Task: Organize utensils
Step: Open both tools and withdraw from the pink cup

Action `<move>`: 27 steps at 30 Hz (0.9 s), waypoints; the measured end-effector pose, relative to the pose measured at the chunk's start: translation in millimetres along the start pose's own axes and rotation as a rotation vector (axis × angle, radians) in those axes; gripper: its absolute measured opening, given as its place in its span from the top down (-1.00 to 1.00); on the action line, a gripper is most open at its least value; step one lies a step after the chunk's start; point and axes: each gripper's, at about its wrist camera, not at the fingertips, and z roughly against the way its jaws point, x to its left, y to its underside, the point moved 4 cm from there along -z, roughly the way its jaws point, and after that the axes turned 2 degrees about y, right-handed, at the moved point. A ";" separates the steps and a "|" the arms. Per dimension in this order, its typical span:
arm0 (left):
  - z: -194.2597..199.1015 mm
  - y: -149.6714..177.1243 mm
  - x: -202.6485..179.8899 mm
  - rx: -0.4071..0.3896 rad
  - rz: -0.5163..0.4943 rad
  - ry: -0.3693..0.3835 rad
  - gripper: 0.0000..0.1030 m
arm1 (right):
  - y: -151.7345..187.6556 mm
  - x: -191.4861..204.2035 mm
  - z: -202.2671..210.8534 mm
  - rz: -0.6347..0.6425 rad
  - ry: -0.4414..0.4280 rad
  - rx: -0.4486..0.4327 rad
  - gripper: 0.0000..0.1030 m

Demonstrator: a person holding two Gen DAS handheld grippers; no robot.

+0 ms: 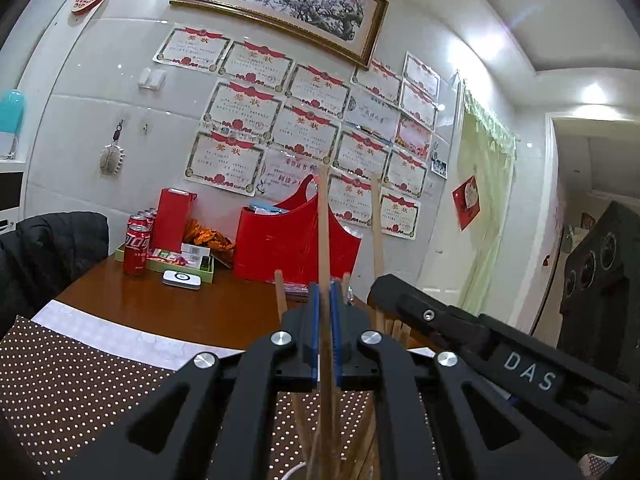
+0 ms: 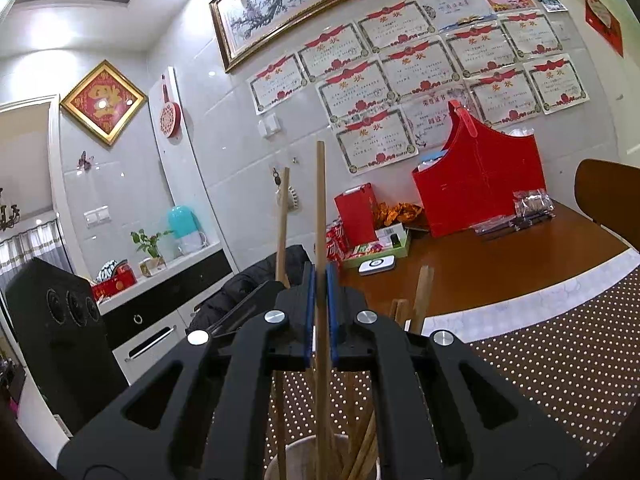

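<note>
Mid-task, by my read: both tongs are loaded and positioned over the holder, so this looks like the drop-in step for two more sticks.

Left tongs (image 1: 325, 292): closed tight on one upright chopstick (image 1: 323, 240), blue pads clamped on its shaft, tip well above the jaws. Right tongs (image 2: 320, 276): same, closed on a single chopstick (image 2: 320, 208), standing near vertical. The right tongs' body sits just beside the left in the left wrist view, so both are working the same spot.

Done so far: a white cup (image 2: 298, 446) sits below the tongs on the dotted mat (image 2: 540, 360), already carrying a bundle of wooden chopsticks (image 2: 422, 292) leaning at mixed angles, tops fanning out beside the jaws. Whether the two held sticks have their lower ends inside the cup I can't tell; the jaws block that.

Left to do, as judged: lower, release both, then whatever loose utensils remain. None visible on the mat in these views, so possibly near the end.

Other containers on the bench (image 1: 180, 308), left to right in the left wrist view:
- shallow green tray (image 1: 200, 274): cola cans (image 1: 135, 254), small packets, red box
- red basket (image 1: 292, 244) with handle: some packets showing at the rim, contents otherwise hidden
</note>
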 end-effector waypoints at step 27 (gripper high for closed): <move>136.3 -40.9 -42.4 0.052 -0.151 -0.235 -0.82 | -45.8 2.1 135.8 0.026 0.228 0.017 -0.88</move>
